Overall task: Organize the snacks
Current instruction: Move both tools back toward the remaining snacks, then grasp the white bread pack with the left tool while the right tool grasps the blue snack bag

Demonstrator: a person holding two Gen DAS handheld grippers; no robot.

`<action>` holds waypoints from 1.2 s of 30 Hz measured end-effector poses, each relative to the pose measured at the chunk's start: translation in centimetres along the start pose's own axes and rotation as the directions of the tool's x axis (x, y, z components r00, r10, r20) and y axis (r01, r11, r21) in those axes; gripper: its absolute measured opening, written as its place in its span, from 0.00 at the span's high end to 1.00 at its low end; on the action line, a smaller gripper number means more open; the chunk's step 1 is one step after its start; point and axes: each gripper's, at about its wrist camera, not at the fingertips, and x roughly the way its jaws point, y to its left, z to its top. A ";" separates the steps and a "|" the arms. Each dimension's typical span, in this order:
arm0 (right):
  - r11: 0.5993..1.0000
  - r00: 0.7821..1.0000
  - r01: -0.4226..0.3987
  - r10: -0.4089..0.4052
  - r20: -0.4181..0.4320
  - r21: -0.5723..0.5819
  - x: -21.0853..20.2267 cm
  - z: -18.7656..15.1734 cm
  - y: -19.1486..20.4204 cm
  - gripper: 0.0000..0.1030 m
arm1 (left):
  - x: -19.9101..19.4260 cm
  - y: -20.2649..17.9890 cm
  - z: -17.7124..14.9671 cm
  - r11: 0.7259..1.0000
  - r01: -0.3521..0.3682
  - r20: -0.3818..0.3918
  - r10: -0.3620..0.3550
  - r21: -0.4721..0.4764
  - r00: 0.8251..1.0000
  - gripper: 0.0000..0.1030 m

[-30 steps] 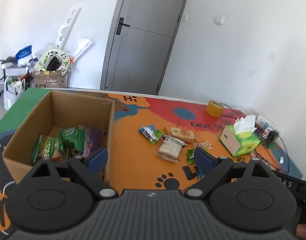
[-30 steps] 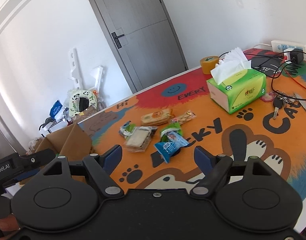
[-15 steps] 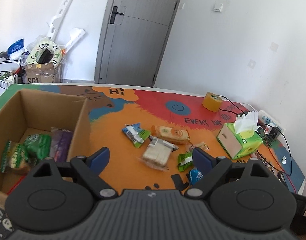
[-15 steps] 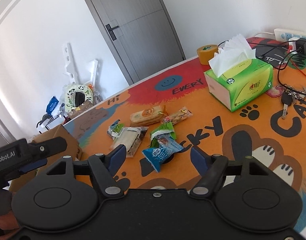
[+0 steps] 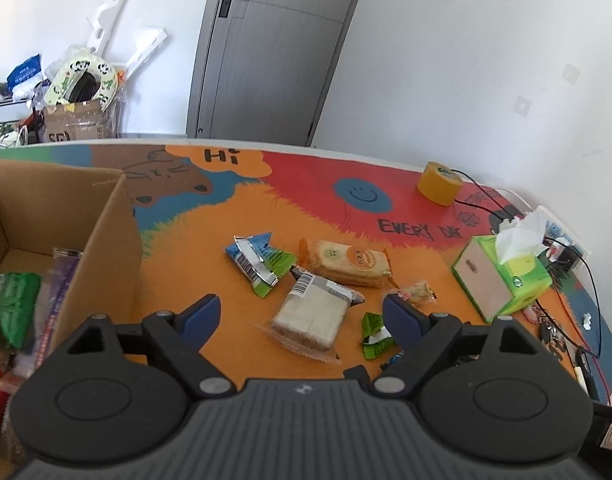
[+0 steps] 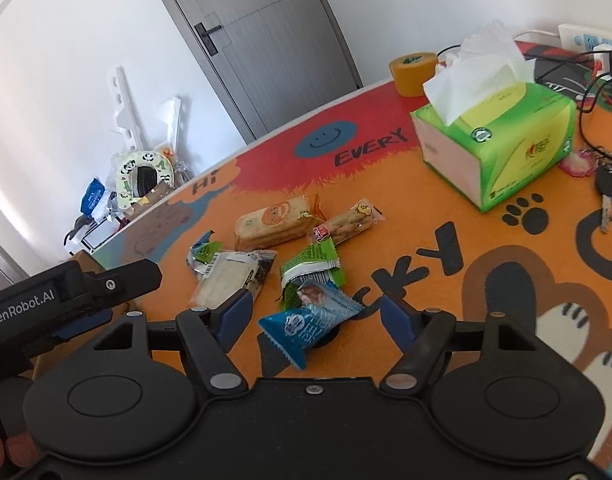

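- Colourful cartoon mat (image 5: 210, 216) covers the tabletop; grey door (image 5: 266, 48) and white walls behind.
- Left gripper (image 5: 300, 312) spread wide, holding nothing, hovering over the clear-wrapped sandwich pack (image 5: 309, 316), not touching it.
- Right gripper (image 6: 313, 312) also spread, empty, jaws either side of the blue snack packet (image 6: 309, 324) but above it.
- Loose snacks sit mid-mat in a tight cluster: orange biscuit pack (image 5: 341, 264), blue-green packet (image 5: 258, 264), small green packet (image 5: 373, 336), thin cracker stick pack (image 6: 349, 220).
- Cardboard box (image 5: 102, 240) at the left holds green bags (image 5: 10, 304) already; likely the drop spot.
- Risk: the packs overlap or touch, so a closing jaw could snag a neighbour and drag two at once.
- Risk: the slick, puffy wrapper on the blue packet may slip out if pinched at a crimped end.
- Risk: the sandwich pack looks soft; a hard squeeze could crush it.
- Risk: both grippers work the same cluster close together and could collide.
- Risk: the tissue box (image 6: 501, 140), keys (image 6: 605, 188) and cables (image 6: 585, 92) lie near on the right; a wide swing could hit them.
- Risk: the box wall is tall; a low carry could clip the rim.
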 end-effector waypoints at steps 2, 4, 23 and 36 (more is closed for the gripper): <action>1.000 1.000 -0.004 0.003 -0.011 -0.008 0.7 0.1 0.2 0.31 | 0.7 0.0 0.0 1.000 -0.006 -0.011 0.006 -0.002 1.000 0.15; 1.000 1.000 -0.006 0.006 -0.020 -0.012 1.4 0.2 0.4 0.31 | 1.4 0.0 0.1 1.000 -0.016 -0.019 0.016 -0.008 1.000 0.15; 0.999 0.999 -0.035 0.035 -0.042 -0.007 1.4 0.9 -2.2 0.84 | 6.4 -1.4 -0.5 0.999 -0.046 -0.064 0.047 0.010 0.997 0.15; 0.998 1.000 -0.015 0.016 -0.017 0.053 0.8 0.9 -4.1 0.91 | 7.4 -1.9 -1.9 0.992 -0.085 -0.063 0.091 0.093 0.994 0.43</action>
